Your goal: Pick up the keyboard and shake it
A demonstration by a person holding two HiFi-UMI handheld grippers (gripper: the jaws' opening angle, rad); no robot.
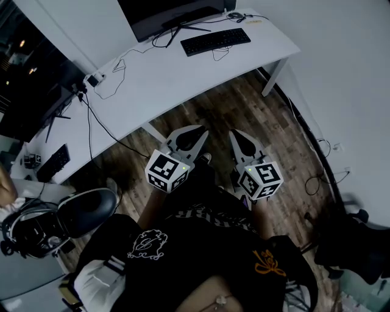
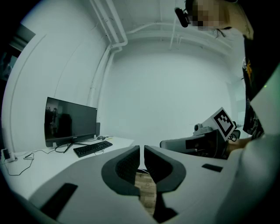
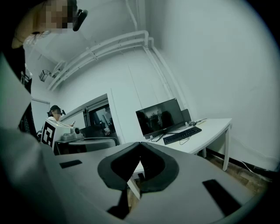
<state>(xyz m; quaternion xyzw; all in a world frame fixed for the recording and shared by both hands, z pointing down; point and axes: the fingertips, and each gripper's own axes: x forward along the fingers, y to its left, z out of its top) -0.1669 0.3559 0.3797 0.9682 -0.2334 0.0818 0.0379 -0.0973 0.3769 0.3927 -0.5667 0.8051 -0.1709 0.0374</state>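
Both closed, left tongs, right tongs, keyboard

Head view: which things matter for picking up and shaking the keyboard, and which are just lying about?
Job: flat black keyboard on the white desk; left tongs, right tongs, both shut and empty.
Lying about: dark flat-screen monitor; black padded office chair; thin black cables.

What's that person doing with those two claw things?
A person holds a gripper in each hand, back from the white desk. The left gripper and right gripper are both shut and empty. The black keyboard lies on the desk in front of the monitor, not yet picked up.
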